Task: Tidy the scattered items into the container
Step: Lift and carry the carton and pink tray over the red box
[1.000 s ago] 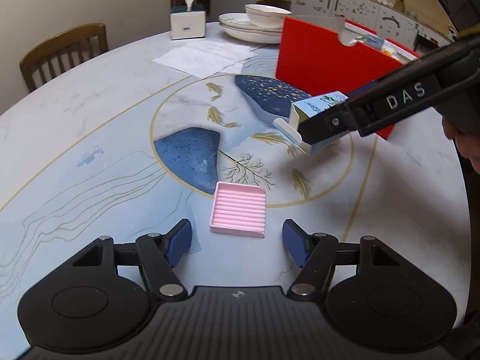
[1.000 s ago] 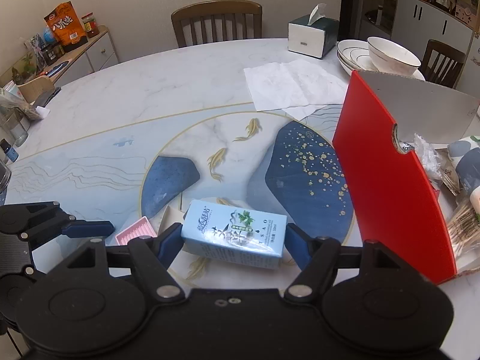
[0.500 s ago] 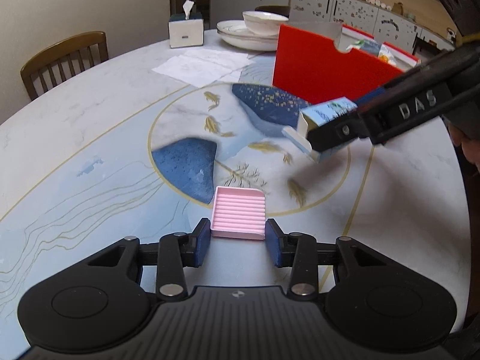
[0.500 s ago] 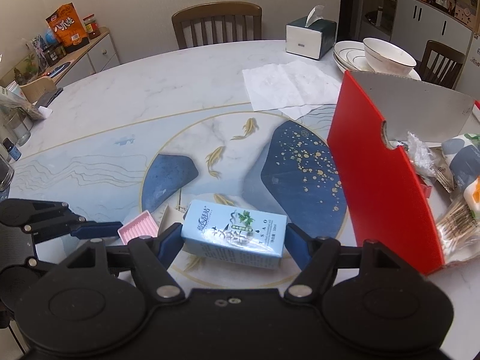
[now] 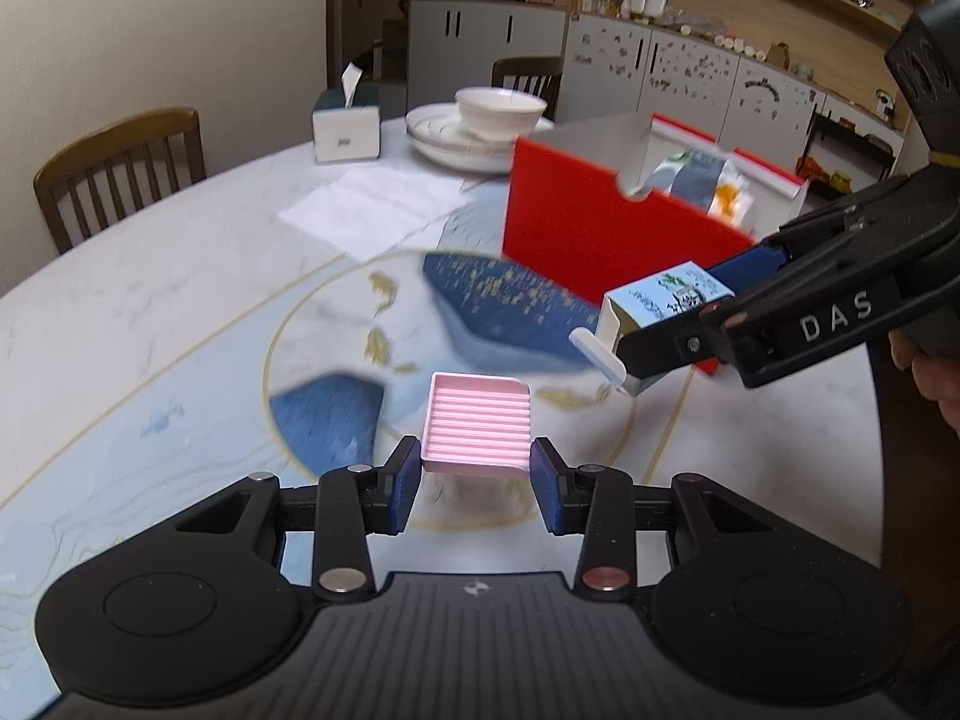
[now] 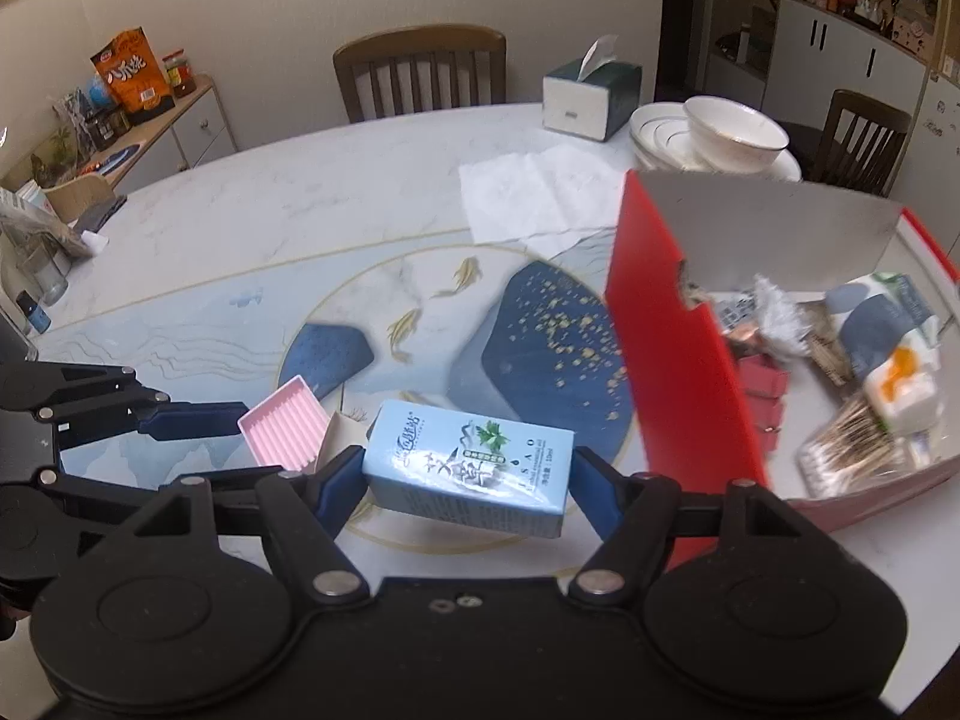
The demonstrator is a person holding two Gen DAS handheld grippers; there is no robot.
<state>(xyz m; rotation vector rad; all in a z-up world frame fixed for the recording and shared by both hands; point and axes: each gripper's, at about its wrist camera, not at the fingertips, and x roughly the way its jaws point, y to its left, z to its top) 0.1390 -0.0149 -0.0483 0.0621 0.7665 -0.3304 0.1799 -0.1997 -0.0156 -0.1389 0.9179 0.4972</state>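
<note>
My left gripper (image 5: pixel 475 474) is shut on a pink ridged soap tray (image 5: pixel 477 423) and holds it lifted above the table. The tray also shows in the right wrist view (image 6: pixel 285 429). My right gripper (image 6: pixel 468 477) is shut on a light blue carton (image 6: pixel 471 468), held in the air; the carton shows in the left wrist view (image 5: pixel 660 312) too, near the red box. The red open box (image 6: pixel 678 348) stands to the right and holds several packets and cotton swabs; it also shows in the left wrist view (image 5: pixel 594 234).
The round marble table (image 6: pixel 240 240) carries a white napkin (image 6: pixel 534 192), a tissue box (image 6: pixel 591 99) and stacked plates with a bowl (image 6: pixel 720 138) at the back. Wooden chairs (image 6: pixel 420 72) stand behind the table. A sideboard with snacks (image 6: pixel 132 90) is at the far left.
My left gripper closed on the pink tray and lifted it off the table. My right gripper rose with the blue carton and moved nearer the red box.
</note>
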